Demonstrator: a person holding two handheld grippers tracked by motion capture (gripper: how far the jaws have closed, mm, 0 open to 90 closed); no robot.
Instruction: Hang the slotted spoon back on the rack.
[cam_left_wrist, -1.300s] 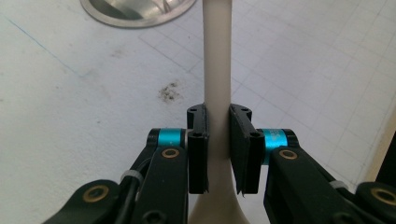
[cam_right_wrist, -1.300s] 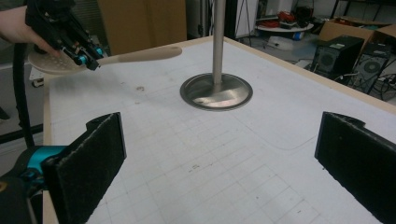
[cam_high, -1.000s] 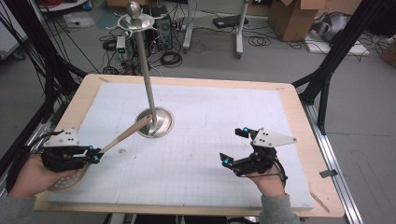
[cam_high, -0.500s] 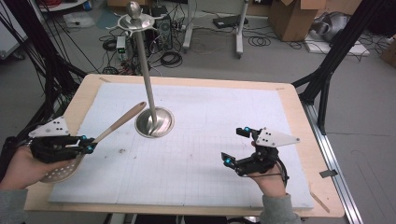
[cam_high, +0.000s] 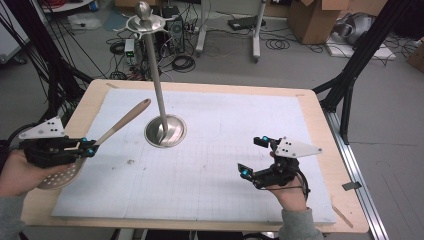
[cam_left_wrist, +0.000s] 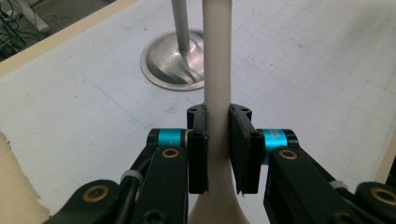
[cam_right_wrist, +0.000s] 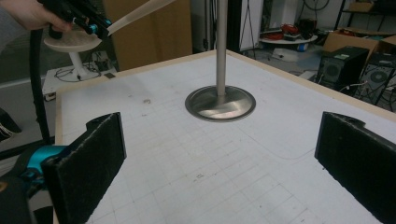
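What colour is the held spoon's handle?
Pale beige handle, clearest in the left gripper view.

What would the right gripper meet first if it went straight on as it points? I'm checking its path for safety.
Probably the metal stand: its base and pole lie ahead of the open right gripper, though depth is unclear.
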